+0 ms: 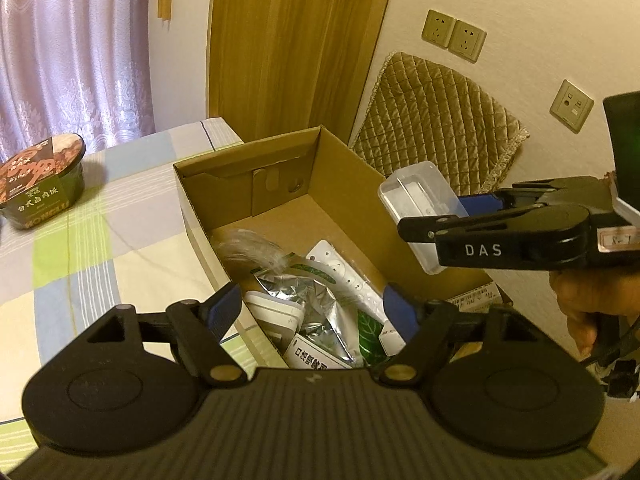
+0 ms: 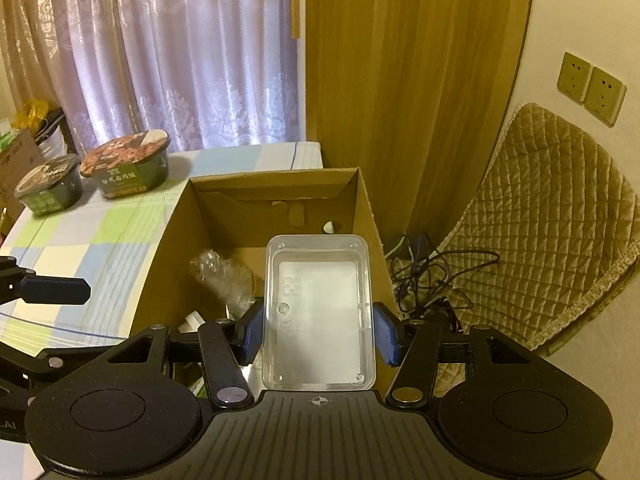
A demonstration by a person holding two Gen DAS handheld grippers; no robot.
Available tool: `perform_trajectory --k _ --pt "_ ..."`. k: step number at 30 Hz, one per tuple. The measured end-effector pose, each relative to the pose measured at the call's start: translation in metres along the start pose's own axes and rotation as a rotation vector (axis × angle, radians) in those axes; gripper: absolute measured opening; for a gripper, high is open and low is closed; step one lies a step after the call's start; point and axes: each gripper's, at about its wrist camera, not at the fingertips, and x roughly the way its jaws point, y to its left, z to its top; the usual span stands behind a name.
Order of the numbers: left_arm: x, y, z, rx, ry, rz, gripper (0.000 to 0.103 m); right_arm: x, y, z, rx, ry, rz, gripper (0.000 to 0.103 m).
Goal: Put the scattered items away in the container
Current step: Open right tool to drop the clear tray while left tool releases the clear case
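The right gripper (image 2: pixel 318 338) clamps a clear plastic tray (image 2: pixel 319 312) above the cardboard box (image 1: pixel 280 152), already part-filled; left gripper (image 1: pixel 312 312) hangs apart, empty. Two noodle bowls (image 2: pixel 126 168) remain on the bench (image 2: pixel 100 248).

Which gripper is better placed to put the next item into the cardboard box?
The right gripper: it is shut on the clear plastic box, held above the cardboard box. The left gripper is open and holds nothing.
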Motion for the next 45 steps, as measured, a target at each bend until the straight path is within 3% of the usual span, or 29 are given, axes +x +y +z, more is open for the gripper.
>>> perform_trajectory --k 29,30,31,32,45 --pt "-0.003 0.015 -0.005 -0.027 -0.016 0.010 0.074 0.009 0.018 0.011 -0.034 -0.023 0.031 0.059" --pt "-0.003 0.016 -0.006 -0.028 -0.016 0.011 0.074 0.010 0.019 0.011 -0.043 -0.022 0.040 0.083" --pt "-0.003 0.017 -0.006 -0.029 -0.016 0.012 0.074 0.009 0.020 0.011 -0.049 -0.032 0.035 0.095" --pt "-0.003 0.018 -0.007 -0.030 -0.017 0.013 0.074 0.006 0.021 0.010 -0.049 -0.052 0.027 0.098" --pt "-0.008 0.021 -0.013 -0.038 -0.010 0.022 0.075 0.003 0.010 -0.001 0.009 -0.023 0.012 0.098"
